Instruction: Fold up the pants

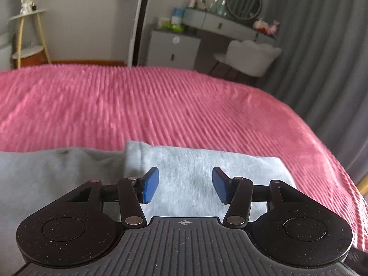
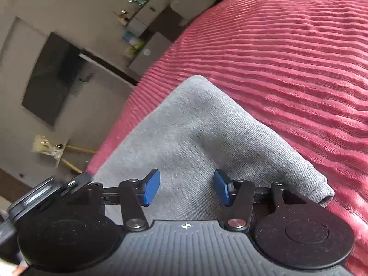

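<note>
The grey pants (image 1: 191, 174) lie on a pink ribbed bedspread (image 1: 161, 105). In the left wrist view a lighter folded part lies on the right and a darker grey part (image 1: 46, 174) on the left. My left gripper (image 1: 185, 185) is open and empty, its blue pads just above the lighter part. In the right wrist view the pants (image 2: 195, 133) show as a grey folded corner with a hem at the right (image 2: 322, 191). My right gripper (image 2: 186, 187) is open and empty over the fabric. The left gripper's body shows at the lower left of the right wrist view (image 2: 46, 191).
The pink bedspread (image 2: 287, 69) spreads beyond the pants. Past the bed's far edge stand a white cabinet (image 1: 172, 48), a dressing table with a round mirror (image 1: 243, 2), a white chair (image 1: 250, 57), grey curtains (image 1: 322, 46) and a small shelf stand (image 1: 30, 36).
</note>
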`<state>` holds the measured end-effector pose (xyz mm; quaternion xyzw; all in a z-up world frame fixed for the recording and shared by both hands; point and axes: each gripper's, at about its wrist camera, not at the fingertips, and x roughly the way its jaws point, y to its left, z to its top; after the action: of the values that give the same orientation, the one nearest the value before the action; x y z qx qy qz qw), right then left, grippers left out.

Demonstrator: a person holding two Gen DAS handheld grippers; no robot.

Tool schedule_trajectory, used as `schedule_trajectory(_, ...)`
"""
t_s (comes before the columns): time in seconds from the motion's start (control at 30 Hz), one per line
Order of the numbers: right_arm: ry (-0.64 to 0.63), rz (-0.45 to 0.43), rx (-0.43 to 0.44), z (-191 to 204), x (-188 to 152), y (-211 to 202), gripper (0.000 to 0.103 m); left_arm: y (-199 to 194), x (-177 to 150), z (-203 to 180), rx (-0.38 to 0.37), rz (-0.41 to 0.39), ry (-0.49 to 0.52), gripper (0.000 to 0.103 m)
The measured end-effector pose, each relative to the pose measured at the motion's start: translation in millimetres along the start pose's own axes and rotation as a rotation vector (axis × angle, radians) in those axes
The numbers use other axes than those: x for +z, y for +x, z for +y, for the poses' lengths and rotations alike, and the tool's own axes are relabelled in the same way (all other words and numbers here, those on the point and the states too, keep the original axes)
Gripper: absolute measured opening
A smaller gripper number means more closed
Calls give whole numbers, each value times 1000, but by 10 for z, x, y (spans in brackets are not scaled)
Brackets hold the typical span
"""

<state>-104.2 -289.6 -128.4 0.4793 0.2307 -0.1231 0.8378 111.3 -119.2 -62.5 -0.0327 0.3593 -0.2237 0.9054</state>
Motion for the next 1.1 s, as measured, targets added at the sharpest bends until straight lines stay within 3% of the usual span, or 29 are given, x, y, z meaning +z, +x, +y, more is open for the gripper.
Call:
schedule_trajectory(0.1,-35,17,-1,21,-13,-3,57,287,20,32,28,57,-11,53)
schedule_trajectory(0.17,-81,22,0,106,-22,44,68,459,24,124,92,107,5,25)
schedule_trajectory(0.27,-209,40,8,225,-66,105,81,422,38,348,70,115,-30,11)
schedule_trajectory(0.37,-310,46,1,343,-126,118,89,269,-43,655,54,121,-89,7)
schedule_trajectory(0.4,-331,44,2,363,-152,107,90,218,-70,733,130,119,-92,14)
schedule_trajectory(0.43,-351,39,1,379,-177,98,91,165,-116,844,268,122,-79,34)
schedule_trajectory(0.47,-368,35,-1,388,-199,93,92,101,-146,956,346,121,-75,40)
schedule_trajectory(0.5,-386,33,-1,392,-218,84,93,8,-187,1099,360,111,-86,40)
schedule_trajectory(0.57,-419,33,-4,428,-250,67,96,-222,-194,1390,381,112,-161,57)
schedule_trajectory(0.6,-431,35,-5,438,-256,75,97,-341,-159,1518,394,109,-211,58)
schedule_trajectory(0.63,-438,37,-4,446,-264,77,97,-484,-118,1657,391,97,-271,61)
schedule_trajectory(0.73,-434,37,-16,477,-267,82,97,-991,-60,2109,308,17,-452,81)
schedule_trajectory(0.83,-391,42,-20,465,-224,88,97,-1457,-167,2573,275,-88,-567,85)
schedule_trajectory(0.97,-356,33,-22,447,-216,97,97,-1762,-549,3237,269,-54,-761,85)
schedule_trajectory(1.1,-357,17,-48,496,-252,114,97,-1811,-850,3523,173,-52,-908,77)
